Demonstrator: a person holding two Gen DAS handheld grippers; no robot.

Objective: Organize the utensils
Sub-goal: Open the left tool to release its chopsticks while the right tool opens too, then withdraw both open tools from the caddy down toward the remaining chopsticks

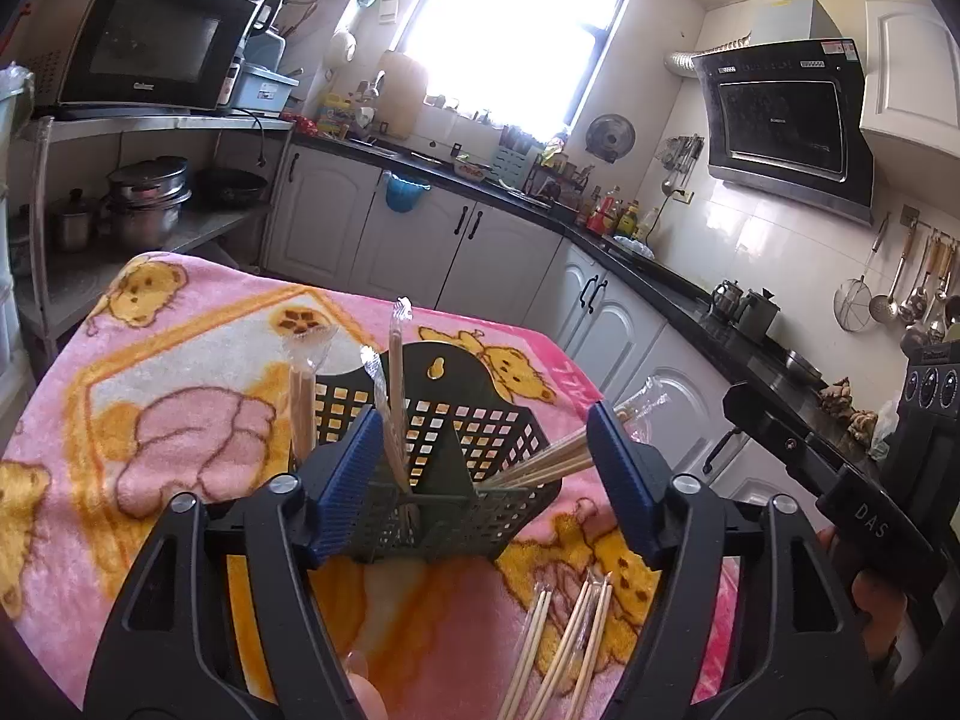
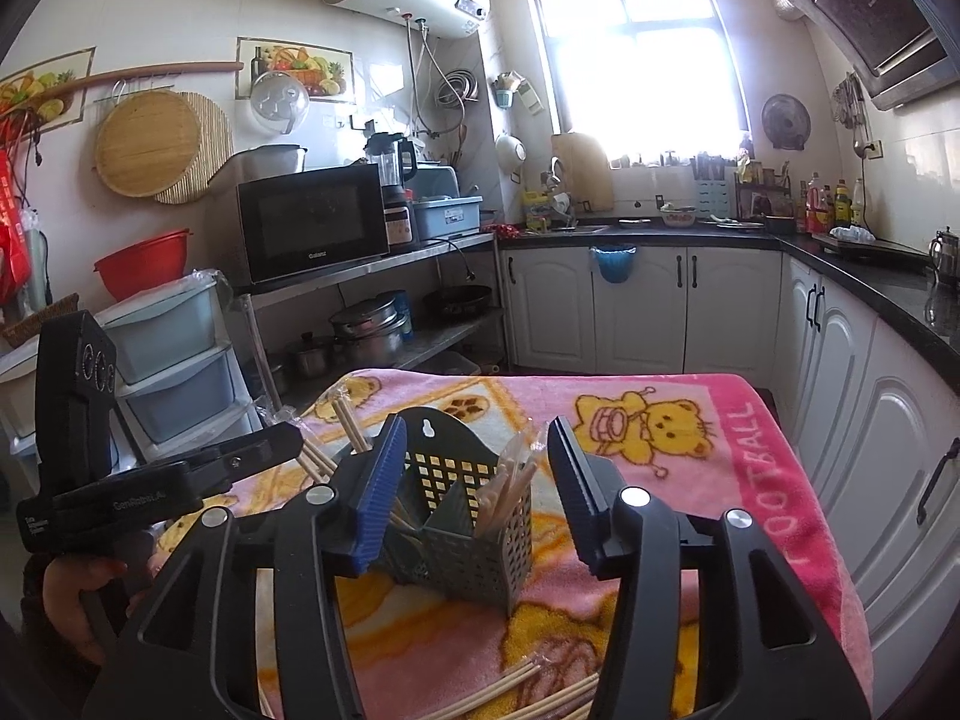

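Home kitchen: microwave (image 2: pixel 312 222), range hood (image 1: pixel 786 132), cabinets (image 2: pixel 642 306).

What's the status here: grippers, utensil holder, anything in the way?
Left gripper open, empty; right gripper open, empty. Holder upright on pink towel, wrapped chopsticks in both compartments. More chopsticks loose on towel, nothing blocking.

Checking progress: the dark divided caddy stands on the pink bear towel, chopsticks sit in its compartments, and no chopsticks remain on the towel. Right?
Not quite: wrapped chopsticks remain on the pink bear towel in front of the caddy, as the left wrist view shows. The rest holds.
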